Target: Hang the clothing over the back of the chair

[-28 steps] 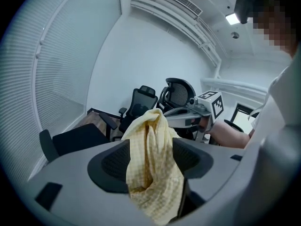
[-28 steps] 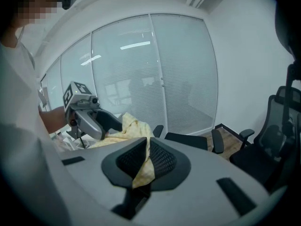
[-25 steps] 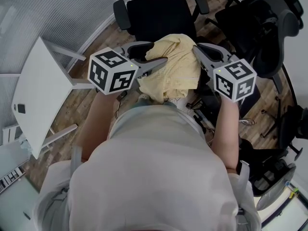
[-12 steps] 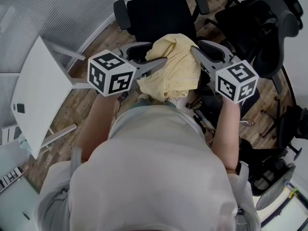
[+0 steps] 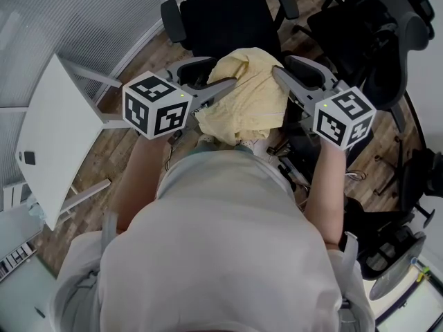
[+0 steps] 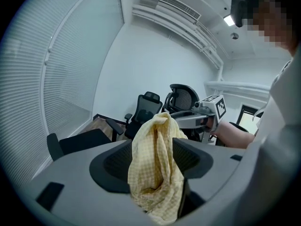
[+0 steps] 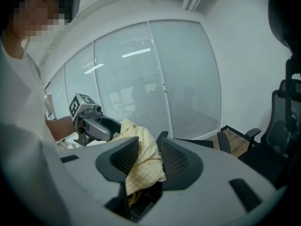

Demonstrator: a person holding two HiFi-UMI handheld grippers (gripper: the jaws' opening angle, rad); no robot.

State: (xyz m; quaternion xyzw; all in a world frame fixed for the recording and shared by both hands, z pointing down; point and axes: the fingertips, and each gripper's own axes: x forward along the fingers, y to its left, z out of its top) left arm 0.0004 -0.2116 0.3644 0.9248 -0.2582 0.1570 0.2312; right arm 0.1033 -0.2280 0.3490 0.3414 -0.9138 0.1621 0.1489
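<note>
A pale yellow checked garment (image 5: pixel 246 106) hangs bunched between my two grippers, above a black office chair (image 5: pixel 221 19). My left gripper (image 5: pixel 232 85) holds its left side; in the left gripper view the cloth (image 6: pixel 157 173) fills the gap between the jaws of that gripper (image 6: pixel 151 147). My right gripper (image 5: pixel 277 71) is at the garment's right side and its jaws are opening. In the right gripper view the cloth (image 7: pixel 141 166) still lies between the jaws of that gripper (image 7: pixel 149 145), against the left pad, with a gap to the right pad.
A white table (image 5: pixel 55 137) stands at the left over the wooden floor. More black office chairs (image 5: pixel 374 33) crowd the right side. A glass wall with blinds (image 7: pixel 155 79) is behind.
The right gripper's jaws have spread apart around the cloth and its cube has shifted slightly right. The left gripper keeps its hold and the garment stays bunched in place.
</note>
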